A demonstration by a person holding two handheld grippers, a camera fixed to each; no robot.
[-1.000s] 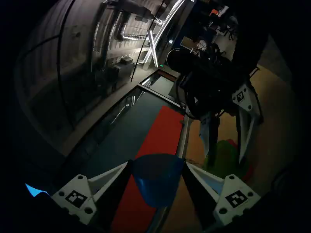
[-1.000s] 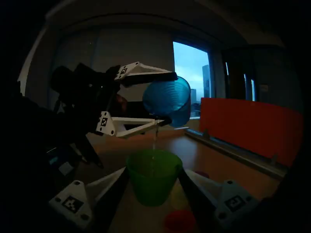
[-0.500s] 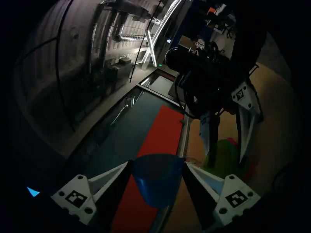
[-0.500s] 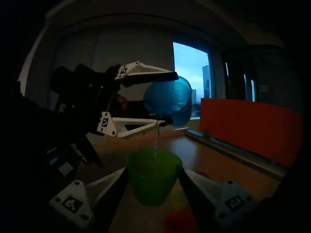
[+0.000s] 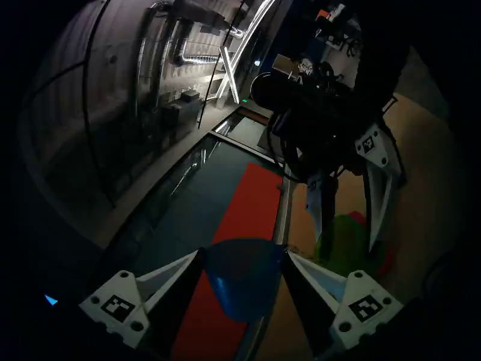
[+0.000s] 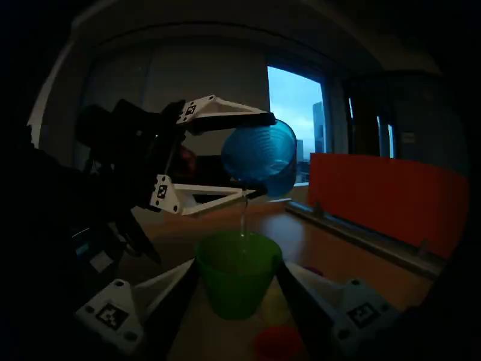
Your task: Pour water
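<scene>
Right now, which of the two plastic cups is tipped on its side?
The translucent blue plastic cup, tilted in the left gripper; the green plastic cup is upright below it.

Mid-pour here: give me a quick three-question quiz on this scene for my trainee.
1. True or false: the blue cup, held by the left gripper, is tipped above the green cup.
2. What does the right gripper hold? A the green cup; B a bottle; C nothing.
3. Fill in: a thin stream of ____ falls between the cups.
Key: 1 true; 2 A; 3 water.
</scene>
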